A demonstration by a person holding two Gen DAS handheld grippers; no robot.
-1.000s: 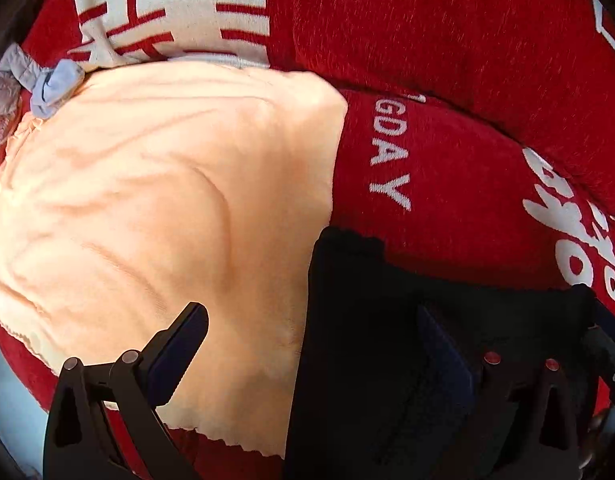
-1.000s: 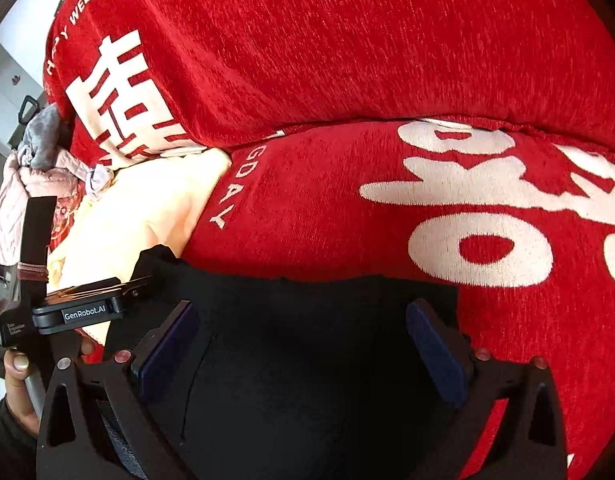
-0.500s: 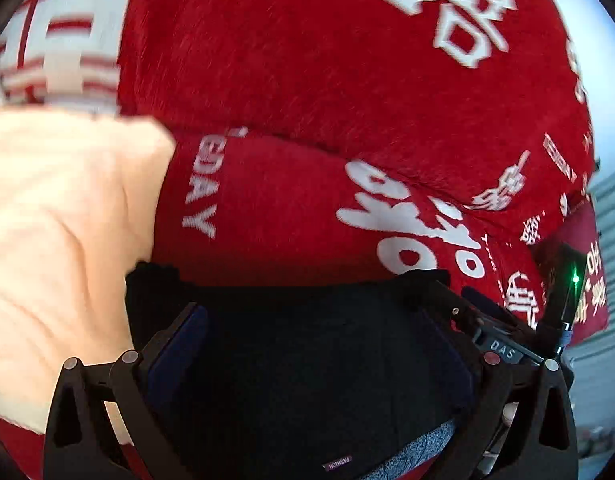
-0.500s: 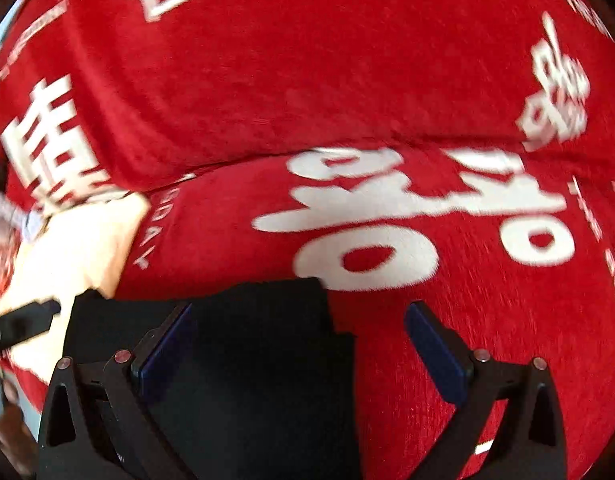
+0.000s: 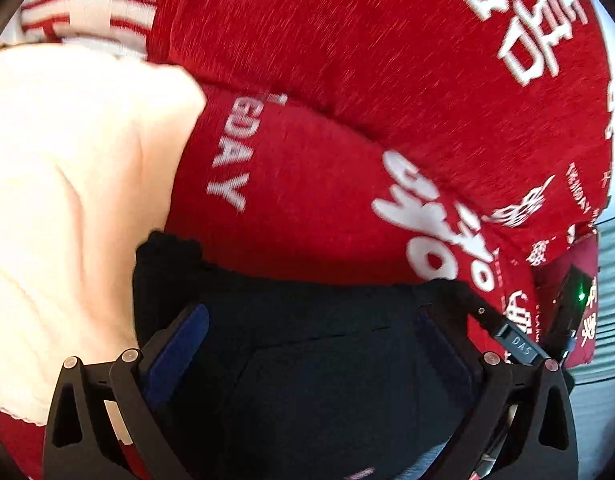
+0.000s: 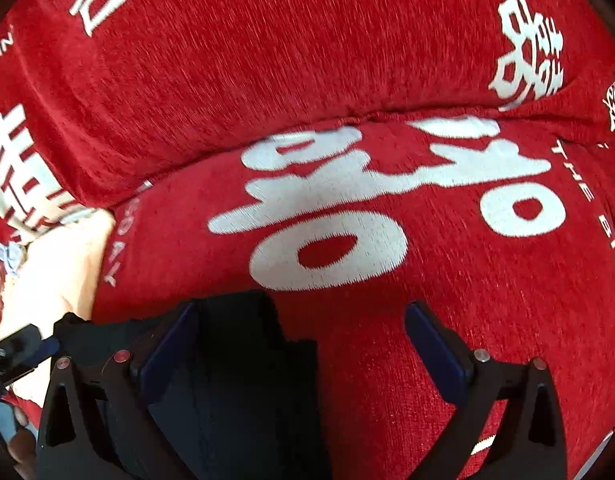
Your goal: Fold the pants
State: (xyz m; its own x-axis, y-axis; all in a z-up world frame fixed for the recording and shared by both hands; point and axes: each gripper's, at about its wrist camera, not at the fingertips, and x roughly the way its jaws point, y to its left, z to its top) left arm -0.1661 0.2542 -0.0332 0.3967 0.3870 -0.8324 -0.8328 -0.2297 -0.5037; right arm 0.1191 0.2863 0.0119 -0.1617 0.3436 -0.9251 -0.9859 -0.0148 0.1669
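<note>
Now, pants [image 5: 307, 360]: black, long axis across your left gripper [image 5: 311, 344], fingers spread, nothing pinched.
right gripper [image 6: 303, 344]: released, pants edge under its left finger only; left is nearer.

Black tool [image 5: 311, 356], blue pads [image 6: 165, 348], silver screws

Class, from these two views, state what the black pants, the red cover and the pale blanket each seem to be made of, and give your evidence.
Black pants: apparently a matte knit, maybe fleece; no shine, a ribbed-looking edge.
Red cover: likely chenille or short-pile woven fabric; streaky nap, white characters that look woven in.
Pale blanket: seemingly plush fleece; soft rounded creases, a fuzzy surface.
</note>
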